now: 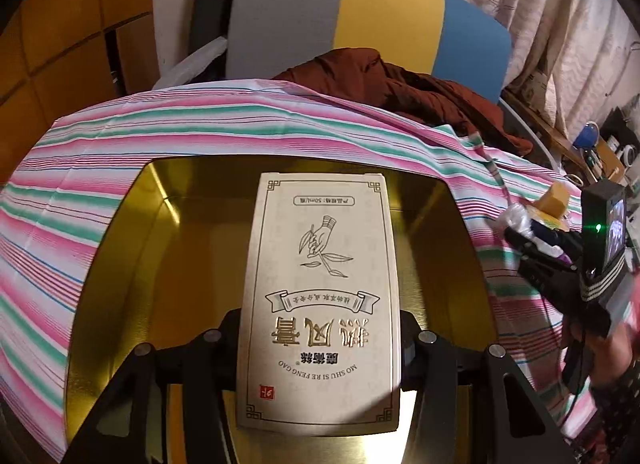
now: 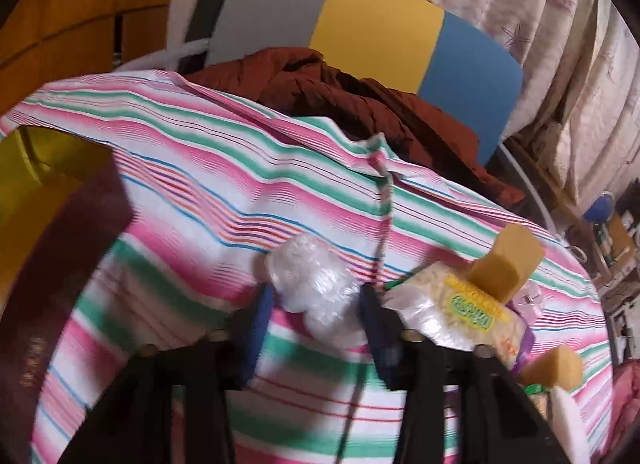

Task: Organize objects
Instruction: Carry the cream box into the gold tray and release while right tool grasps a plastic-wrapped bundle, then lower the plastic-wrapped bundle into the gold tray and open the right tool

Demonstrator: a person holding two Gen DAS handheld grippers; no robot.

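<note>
The left hand-held gripper (image 1: pixel 320 344) is clamped on a white box (image 1: pixel 320 296), held over a gold tin (image 1: pixel 132 248) that sits on the striped cloth (image 1: pixel 120 135) covering the tabletop. Only the left view shows the box and the tin's open inside; it also catches the right hand-held gripper (image 1: pixel 520 234) near the cloth's right edge, though whether it is shut there is hard to tell. The right view shows that gripper (image 2: pixel 316 296) closed on a clear plastic wad (image 2: pixel 312 284), with a snack packet (image 2: pixel 460 304) and a tan sponge (image 2: pixel 508 260) just beside it toward the right edge. Beyond the cloth's far edge lie a brown garment (image 2: pixel 340 91) and a grey, yellow and blue chair back (image 2: pixel 376 19).
</note>
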